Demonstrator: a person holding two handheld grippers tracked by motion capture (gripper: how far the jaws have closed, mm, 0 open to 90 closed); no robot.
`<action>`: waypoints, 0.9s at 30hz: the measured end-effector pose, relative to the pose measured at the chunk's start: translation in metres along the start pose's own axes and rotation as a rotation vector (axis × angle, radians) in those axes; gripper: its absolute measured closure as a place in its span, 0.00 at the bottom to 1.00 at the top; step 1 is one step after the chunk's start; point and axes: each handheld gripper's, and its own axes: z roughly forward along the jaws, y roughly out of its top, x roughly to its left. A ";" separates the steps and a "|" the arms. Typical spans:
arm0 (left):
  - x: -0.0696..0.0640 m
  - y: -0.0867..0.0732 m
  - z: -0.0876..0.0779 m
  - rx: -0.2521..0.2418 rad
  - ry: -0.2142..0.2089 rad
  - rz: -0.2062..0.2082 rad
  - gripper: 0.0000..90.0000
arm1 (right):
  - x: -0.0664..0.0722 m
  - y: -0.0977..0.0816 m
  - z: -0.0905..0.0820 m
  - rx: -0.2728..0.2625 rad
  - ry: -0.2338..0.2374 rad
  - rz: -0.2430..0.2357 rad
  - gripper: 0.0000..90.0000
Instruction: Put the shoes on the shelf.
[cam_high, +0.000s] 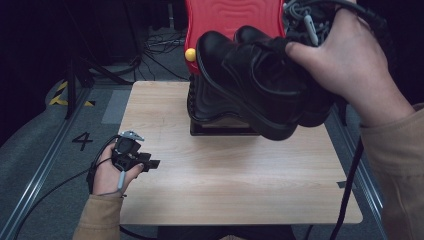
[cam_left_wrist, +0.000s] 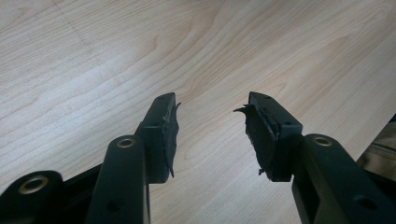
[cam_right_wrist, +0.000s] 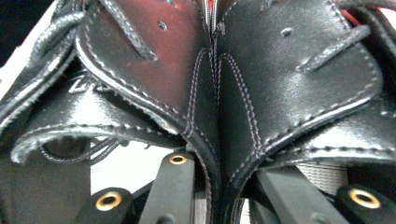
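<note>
While the right claw (cam_high: 300, 37) pinches two black shoes (cam_high: 255, 82) together at 1 o'clock above the table (cam_high: 225, 175), red box (cam_high: 230, 17) behind, left claw (cam_left_wrist: 210, 135) open, empty at 8 o'clock.

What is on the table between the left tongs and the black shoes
Nothing: in the high view, only bare wooden table lies between the open left tongs and the black shoes held up by the right tongs.

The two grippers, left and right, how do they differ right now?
The left gripper has its jaws spread with nothing between them; the right gripper is shut on the inner sides of two black shoes pressed together. The left gripper sits low at the wooden table's left edge; the right gripper is raised, with the shoes hanging above the table. Both have black jaws and are hand-held.
</note>
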 end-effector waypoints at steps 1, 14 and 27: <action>0.000 0.000 0.000 0.001 0.000 -0.001 0.60 | -0.002 0.012 0.001 -0.006 -0.005 0.022 0.91; 0.002 -0.010 -0.006 0.000 0.019 -0.016 0.60 | -0.014 0.079 0.009 -0.083 -0.045 0.120 0.91; 0.008 -0.016 -0.009 0.003 0.036 -0.024 0.60 | -0.017 0.129 0.017 -0.148 -0.101 0.187 0.91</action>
